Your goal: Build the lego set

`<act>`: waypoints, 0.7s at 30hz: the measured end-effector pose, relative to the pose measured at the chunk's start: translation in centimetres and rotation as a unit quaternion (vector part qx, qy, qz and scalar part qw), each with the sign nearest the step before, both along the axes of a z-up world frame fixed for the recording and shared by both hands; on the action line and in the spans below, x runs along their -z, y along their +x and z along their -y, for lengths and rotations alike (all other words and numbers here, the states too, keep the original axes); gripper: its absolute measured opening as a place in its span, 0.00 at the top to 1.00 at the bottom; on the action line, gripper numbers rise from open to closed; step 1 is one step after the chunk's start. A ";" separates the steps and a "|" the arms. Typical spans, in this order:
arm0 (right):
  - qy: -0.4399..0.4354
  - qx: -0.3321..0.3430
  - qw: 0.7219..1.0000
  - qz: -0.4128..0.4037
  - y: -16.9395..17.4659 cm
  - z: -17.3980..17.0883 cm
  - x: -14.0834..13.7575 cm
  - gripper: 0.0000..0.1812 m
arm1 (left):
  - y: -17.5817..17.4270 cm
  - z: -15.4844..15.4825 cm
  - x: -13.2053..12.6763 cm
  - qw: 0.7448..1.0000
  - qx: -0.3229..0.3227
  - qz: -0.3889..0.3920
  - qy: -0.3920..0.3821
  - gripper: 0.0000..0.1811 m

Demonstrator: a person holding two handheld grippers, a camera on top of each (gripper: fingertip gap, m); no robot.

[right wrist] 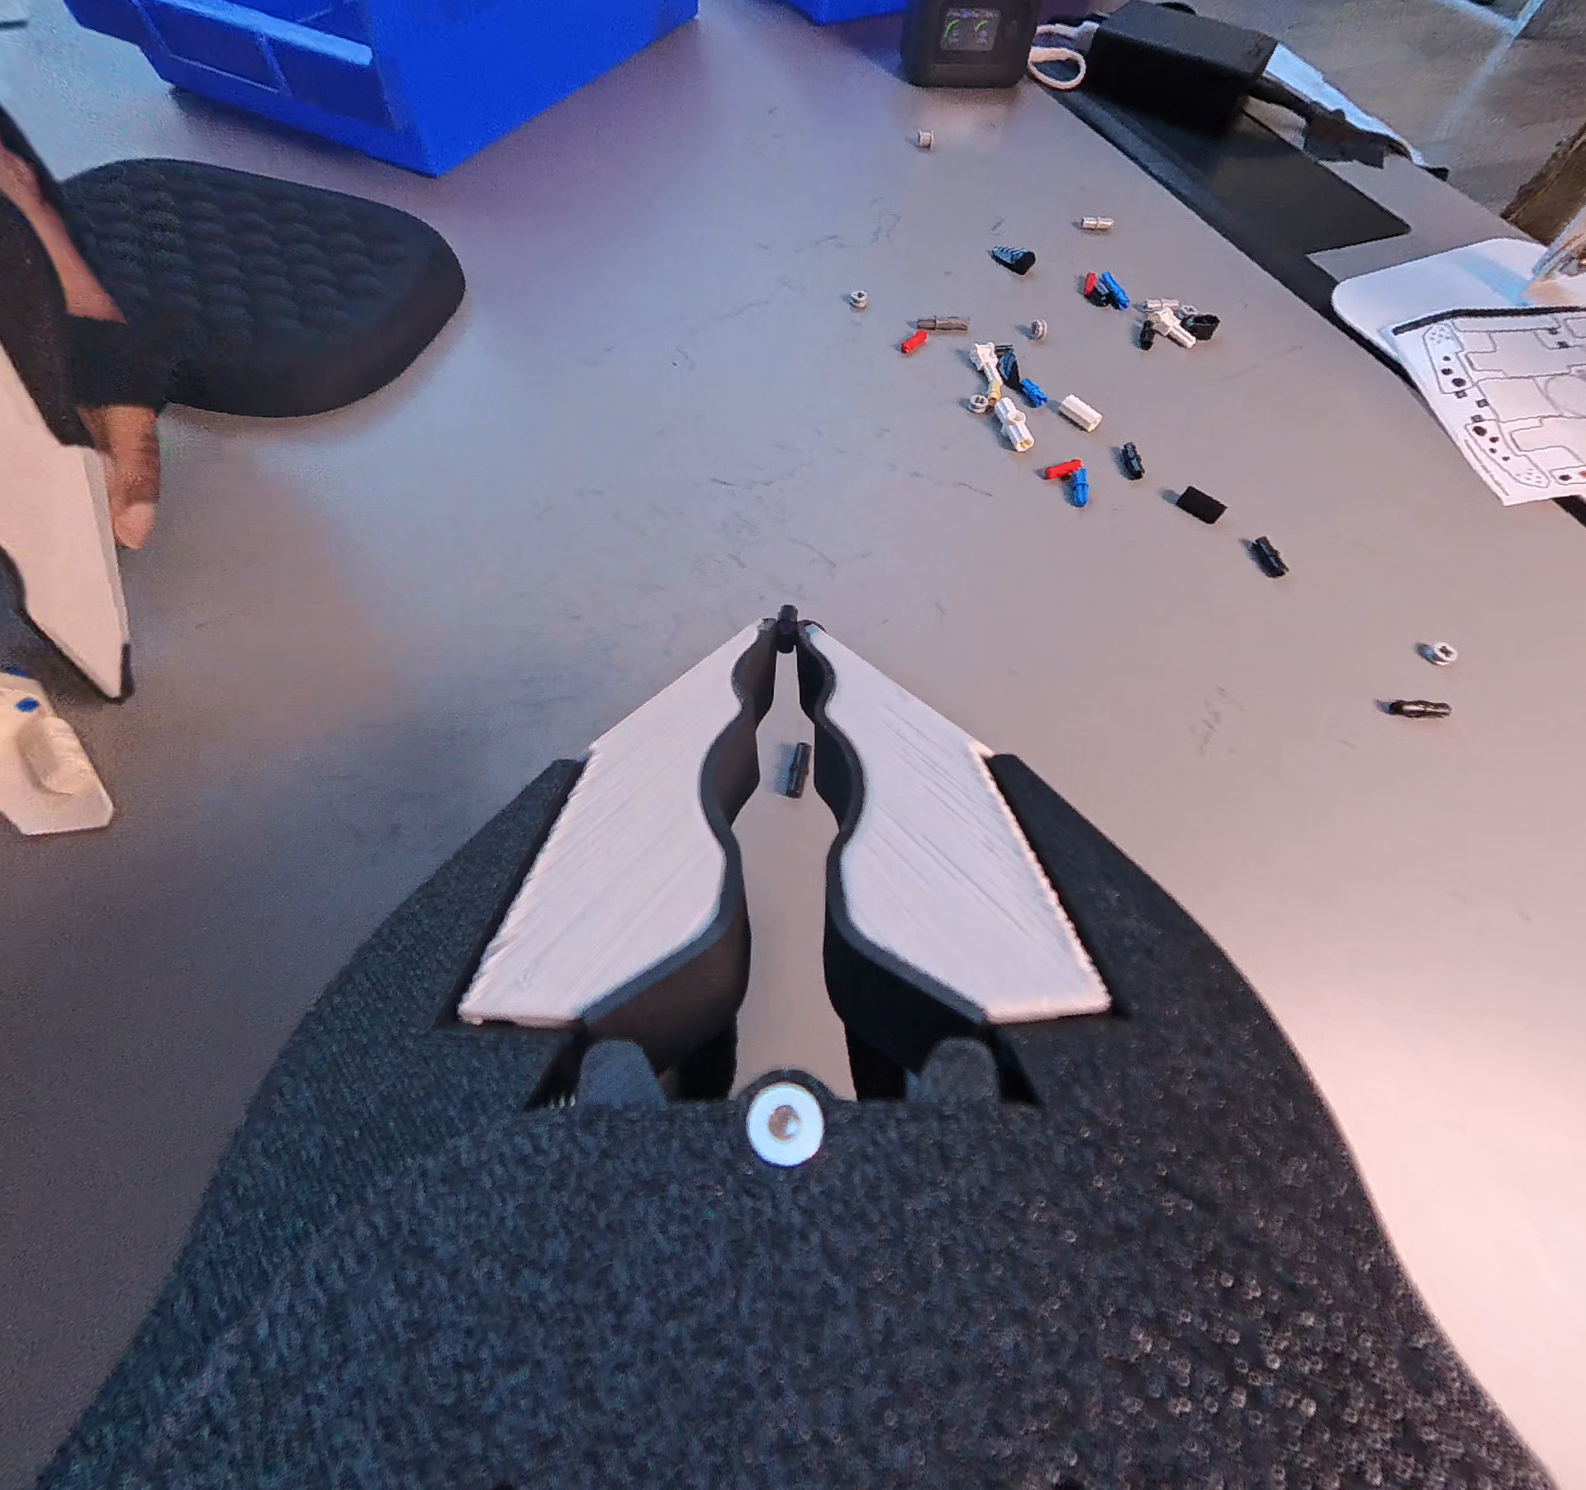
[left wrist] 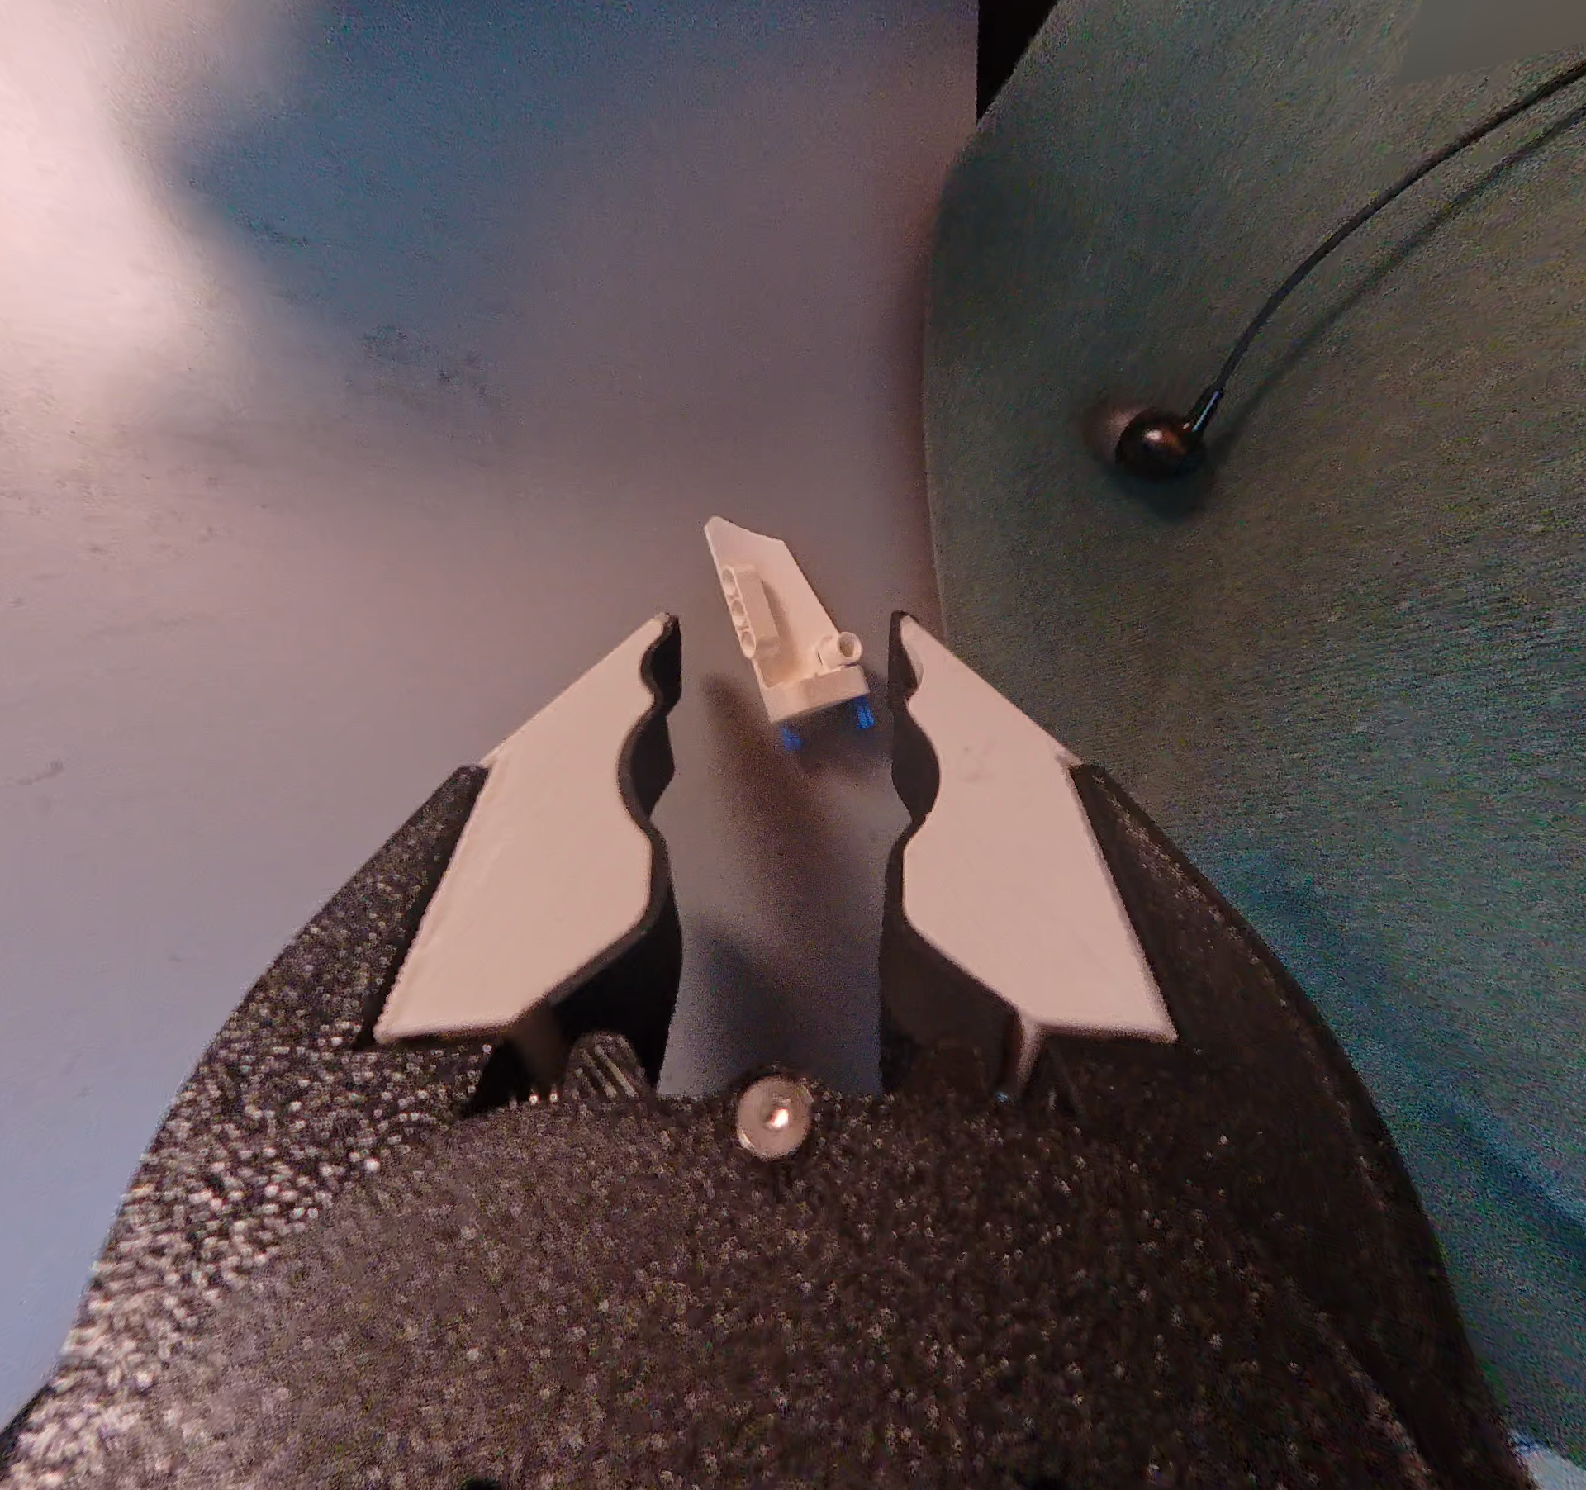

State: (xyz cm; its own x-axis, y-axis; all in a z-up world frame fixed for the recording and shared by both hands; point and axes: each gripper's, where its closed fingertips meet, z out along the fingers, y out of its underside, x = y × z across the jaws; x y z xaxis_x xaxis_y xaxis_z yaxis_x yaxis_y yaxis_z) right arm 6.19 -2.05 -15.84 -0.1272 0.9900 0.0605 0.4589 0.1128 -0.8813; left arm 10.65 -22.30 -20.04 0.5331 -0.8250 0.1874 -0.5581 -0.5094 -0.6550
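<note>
Fingers of the right gripper [right wrist: 787,634] pinch a small black peg [right wrist: 787,623] at their very tips, likely ready for pressing into the build; a second black peg [right wrist: 796,769] lies on the grey table [right wrist: 601,505] beneath. Left gripper [left wrist: 783,634] fingers stand wide apart, framing a white wing-shaped lego piece [left wrist: 772,616] with blue pins, which lies on the table untouched. Loose hard-plastic parts [right wrist: 1073,368] lie scattered farther off, beside a printed instruction sheet [right wrist: 1493,402].

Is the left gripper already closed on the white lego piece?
No. The left gripper is open, and the white lego piece lies on the table between its fingertips, apparently untouched.
</note>
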 end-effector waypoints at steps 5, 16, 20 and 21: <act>-0.001 0.003 1.000 -0.009 0.0 -0.1 -0.3 0.98 | -0.5 -0.1 1.3 0.997 -0.019 -0.072 0.025 0.82; -0.004 -0.022 0.999 -0.028 0.2 0.8 -1.1 0.98 | -7.7 -10.5 0.5 0.956 -0.148 -0.191 0.169 0.85; 0.011 -0.033 0.999 -0.013 0.2 1.3 -0.3 0.98 | -7.8 -13.9 0.9 0.956 -0.162 -0.180 0.166 0.85; 0.016 -0.035 0.999 -0.008 0.2 1.4 -0.1 0.98 | -7.6 -14.4 0.7 0.959 -0.168 -0.163 0.159 0.85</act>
State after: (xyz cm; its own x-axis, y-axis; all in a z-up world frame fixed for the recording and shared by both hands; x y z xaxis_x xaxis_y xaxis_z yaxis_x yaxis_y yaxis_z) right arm 6.39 -3.43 -15.78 -0.1957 0.9760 0.0951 0.4343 0.1732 -0.8840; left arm 3.06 -7.86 -20.78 0.7666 -0.5839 -0.2671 -0.5986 -0.4994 -0.6263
